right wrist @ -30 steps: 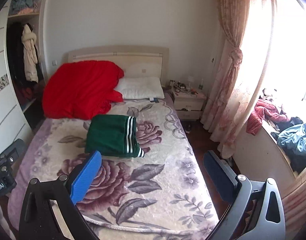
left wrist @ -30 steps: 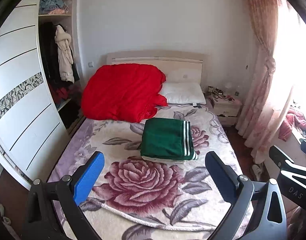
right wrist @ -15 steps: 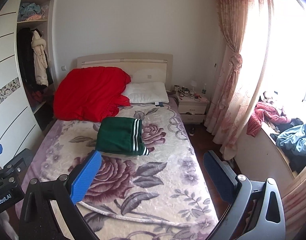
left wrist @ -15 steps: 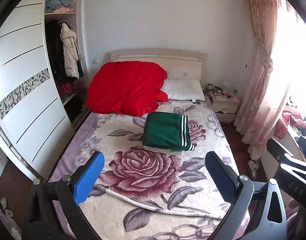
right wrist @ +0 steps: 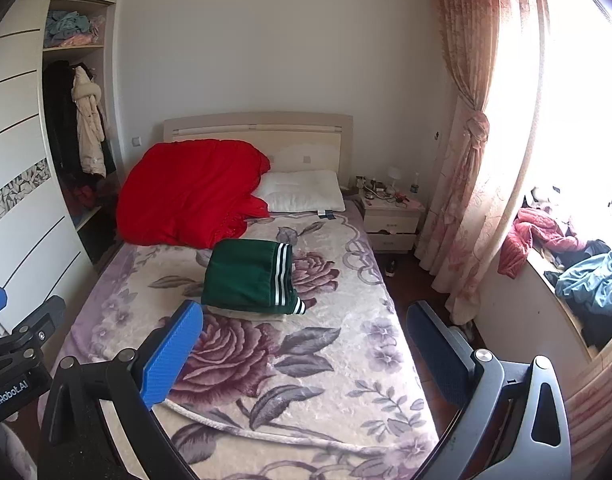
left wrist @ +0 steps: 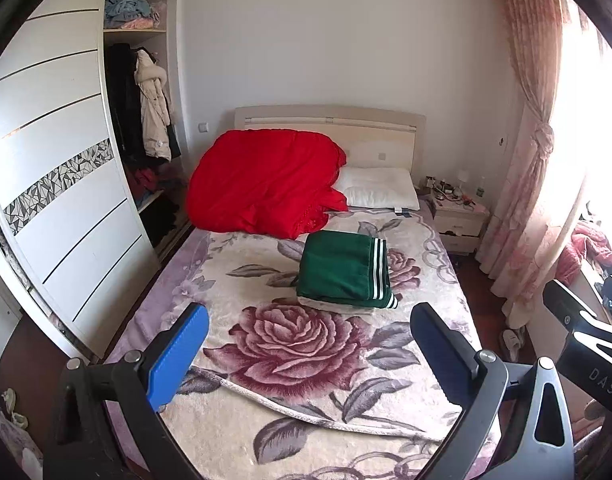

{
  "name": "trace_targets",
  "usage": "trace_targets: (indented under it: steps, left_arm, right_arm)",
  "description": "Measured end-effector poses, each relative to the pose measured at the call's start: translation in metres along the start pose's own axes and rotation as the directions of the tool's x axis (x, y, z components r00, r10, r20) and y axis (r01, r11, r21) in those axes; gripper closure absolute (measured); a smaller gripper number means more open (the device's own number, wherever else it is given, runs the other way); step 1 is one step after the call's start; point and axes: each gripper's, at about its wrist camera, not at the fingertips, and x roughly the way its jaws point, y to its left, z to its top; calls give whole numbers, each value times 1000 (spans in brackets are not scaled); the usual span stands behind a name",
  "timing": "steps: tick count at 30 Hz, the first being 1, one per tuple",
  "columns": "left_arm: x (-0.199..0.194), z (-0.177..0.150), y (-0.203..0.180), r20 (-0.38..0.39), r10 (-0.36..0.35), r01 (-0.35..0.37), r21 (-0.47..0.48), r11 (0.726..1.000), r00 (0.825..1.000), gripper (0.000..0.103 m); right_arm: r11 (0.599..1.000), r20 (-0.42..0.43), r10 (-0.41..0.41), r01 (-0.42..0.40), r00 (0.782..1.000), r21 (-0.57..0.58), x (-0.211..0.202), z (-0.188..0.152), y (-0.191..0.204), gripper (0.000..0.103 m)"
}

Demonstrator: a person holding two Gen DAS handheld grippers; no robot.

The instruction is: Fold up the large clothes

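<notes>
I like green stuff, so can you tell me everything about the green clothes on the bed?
The green clothes are folded into a neat, thick rectangle lying flat in the middle of the bed. The cloth looks soft and dark green, with three white stripes running along its right side. A pale layer shows under its near edge. It rests on the flowery blanket, just in front of the red quilt, partly covering a printed rose. Neither gripper touches it.

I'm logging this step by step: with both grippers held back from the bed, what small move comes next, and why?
Probably turn toward the clothes pile by the window to fetch another garment: the green garment already lies folded on the bed, and both the left gripper and right gripper are open and empty.
</notes>
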Motion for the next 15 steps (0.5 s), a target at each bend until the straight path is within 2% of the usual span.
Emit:
trace_targets:
  steps: [15]
  left_arm:
    - [-5,6,-3,21,12,-13,6,1000,1000,0]
  right_arm:
    - [1000,10,13,-13,1000,-1,3,2,-1,0]
